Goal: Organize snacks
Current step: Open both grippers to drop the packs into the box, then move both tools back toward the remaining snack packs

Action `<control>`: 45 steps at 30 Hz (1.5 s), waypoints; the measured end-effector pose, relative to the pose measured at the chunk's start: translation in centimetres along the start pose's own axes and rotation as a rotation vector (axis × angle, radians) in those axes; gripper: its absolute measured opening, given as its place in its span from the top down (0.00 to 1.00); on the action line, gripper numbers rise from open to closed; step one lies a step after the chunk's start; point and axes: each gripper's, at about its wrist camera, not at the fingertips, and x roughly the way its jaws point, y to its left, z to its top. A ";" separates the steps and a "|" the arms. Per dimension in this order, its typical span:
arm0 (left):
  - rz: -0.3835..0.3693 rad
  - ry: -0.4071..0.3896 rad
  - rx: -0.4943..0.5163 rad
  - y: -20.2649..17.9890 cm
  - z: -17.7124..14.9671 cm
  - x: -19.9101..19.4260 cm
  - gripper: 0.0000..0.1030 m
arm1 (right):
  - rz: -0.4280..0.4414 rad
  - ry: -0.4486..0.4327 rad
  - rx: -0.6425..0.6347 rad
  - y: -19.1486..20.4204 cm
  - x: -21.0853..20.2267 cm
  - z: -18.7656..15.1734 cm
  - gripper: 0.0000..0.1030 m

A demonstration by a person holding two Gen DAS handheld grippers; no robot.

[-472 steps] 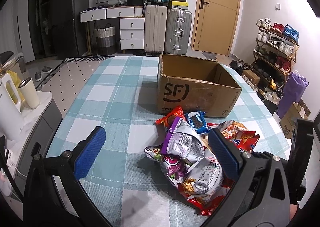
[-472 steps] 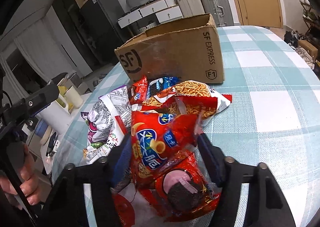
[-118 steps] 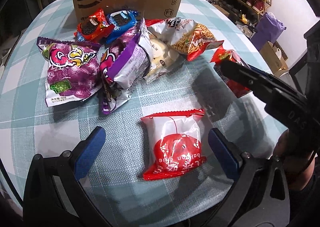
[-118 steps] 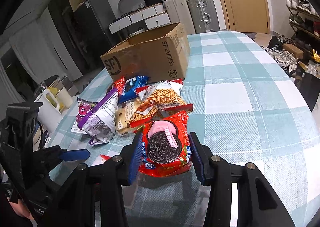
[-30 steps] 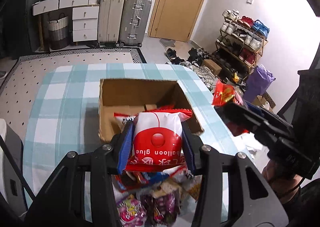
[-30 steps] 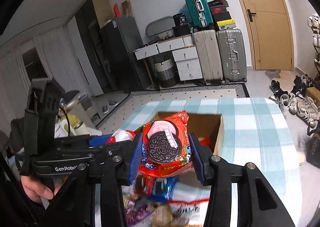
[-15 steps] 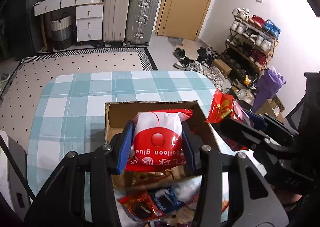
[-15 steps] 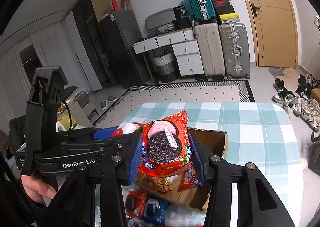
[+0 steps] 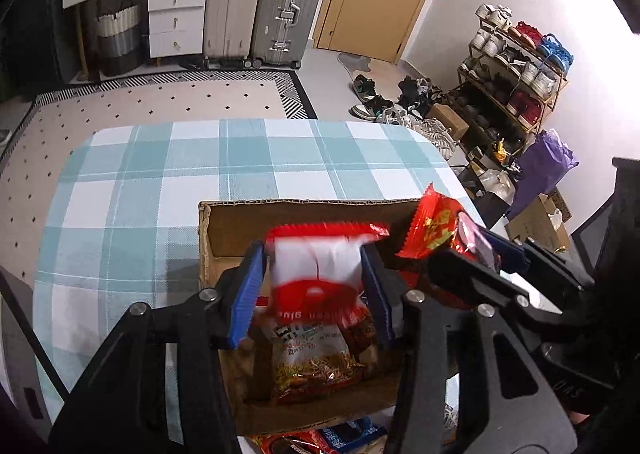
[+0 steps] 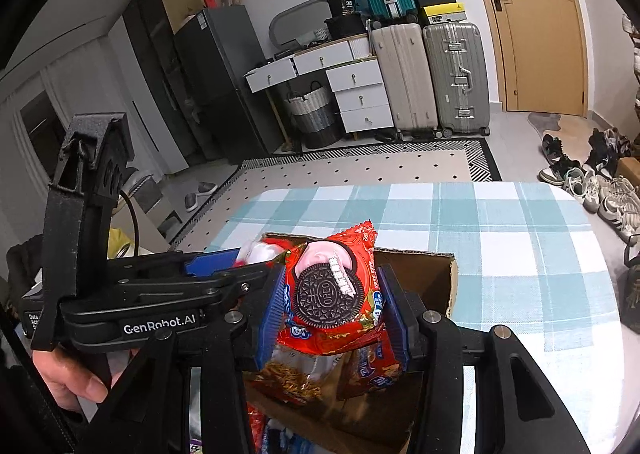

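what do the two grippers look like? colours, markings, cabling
Both are matte black printed frames with silver screws and ribbed blue finger pads. In the right wrist view the left gripper bears white "GenRobot.AI" lettering, a black cable and a boxy black mount, with a bare hand at its handle. The right gripper shows no lettering.

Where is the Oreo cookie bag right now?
In the right wrist view, the Oreo bag sits pinched in the right gripper, above the open cardboard box.
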 end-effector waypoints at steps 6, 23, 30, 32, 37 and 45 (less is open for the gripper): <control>0.016 -0.022 -0.019 0.6 -0.1 -0.5 0.25 | 0.032 -0.060 0.044 -1.4 -1.2 -0.1 0.30; 0.076 -0.086 0.027 -2.2 -2.0 -6.3 0.24 | 0.003 -0.119 0.000 0.1 -6.7 -0.4 0.30; 0.080 -0.112 0.023 -3.3 -3.6 -8.9 0.21 | -0.001 -0.139 -0.017 1.3 -9.1 -1.0 0.28; 0.084 -0.113 0.028 -3.6 -4.2 -9.6 0.21 | -0.001 -0.147 -0.025 1.6 -9.8 -1.3 0.25; 0.086 -0.122 0.035 -4.2 -5.3 -11.1 0.21 | -0.019 -0.189 -0.040 2.6 -12.1 -2.3 0.19; 0.104 -0.150 0.024 -4.6 -7.4 -14.3 0.17 | -0.025 -0.202 -0.031 3.3 -15.0 -3.8 0.14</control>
